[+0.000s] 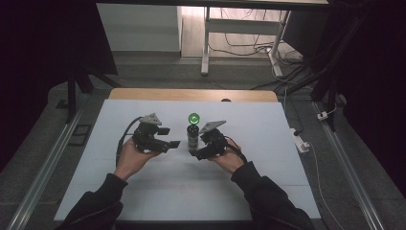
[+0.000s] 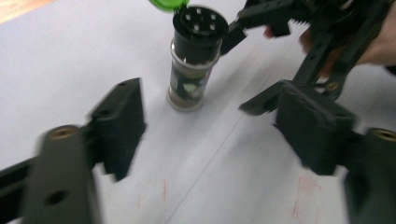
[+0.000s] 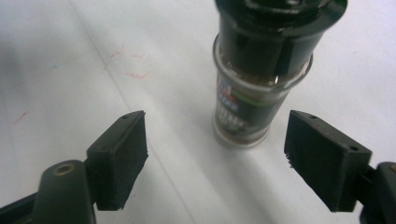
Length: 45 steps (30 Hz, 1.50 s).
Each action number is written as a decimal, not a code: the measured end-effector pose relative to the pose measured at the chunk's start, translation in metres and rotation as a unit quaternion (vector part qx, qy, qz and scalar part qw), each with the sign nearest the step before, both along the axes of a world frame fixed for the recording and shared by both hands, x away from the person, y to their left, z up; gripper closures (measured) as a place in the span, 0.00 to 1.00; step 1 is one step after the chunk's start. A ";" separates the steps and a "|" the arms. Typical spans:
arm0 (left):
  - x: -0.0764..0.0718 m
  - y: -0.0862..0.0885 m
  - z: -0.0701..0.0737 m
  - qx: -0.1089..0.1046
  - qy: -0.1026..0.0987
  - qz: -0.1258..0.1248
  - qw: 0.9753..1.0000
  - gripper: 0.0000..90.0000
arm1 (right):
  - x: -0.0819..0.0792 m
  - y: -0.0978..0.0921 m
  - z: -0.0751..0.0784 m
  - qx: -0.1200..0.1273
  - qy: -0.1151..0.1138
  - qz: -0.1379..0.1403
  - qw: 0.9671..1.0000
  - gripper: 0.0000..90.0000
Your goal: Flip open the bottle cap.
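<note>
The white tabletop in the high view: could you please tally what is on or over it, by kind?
Spice jars: 1, the spice jar standing upright with its green flip lid open.
Grippers: 2, the left gripper and the right gripper, both open, either side of the jar.
Total: 3.
</note>
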<state>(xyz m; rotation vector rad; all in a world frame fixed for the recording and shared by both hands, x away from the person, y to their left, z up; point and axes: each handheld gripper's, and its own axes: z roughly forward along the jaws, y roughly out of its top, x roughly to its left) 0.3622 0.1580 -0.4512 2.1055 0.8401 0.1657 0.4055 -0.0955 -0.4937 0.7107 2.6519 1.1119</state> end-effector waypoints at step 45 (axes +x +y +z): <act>-0.128 0.087 -0.012 -0.046 0.004 0.069 0.997 0.00 | -0.101 -0.109 0.044 0.053 0.008 -0.059 0.997 0.00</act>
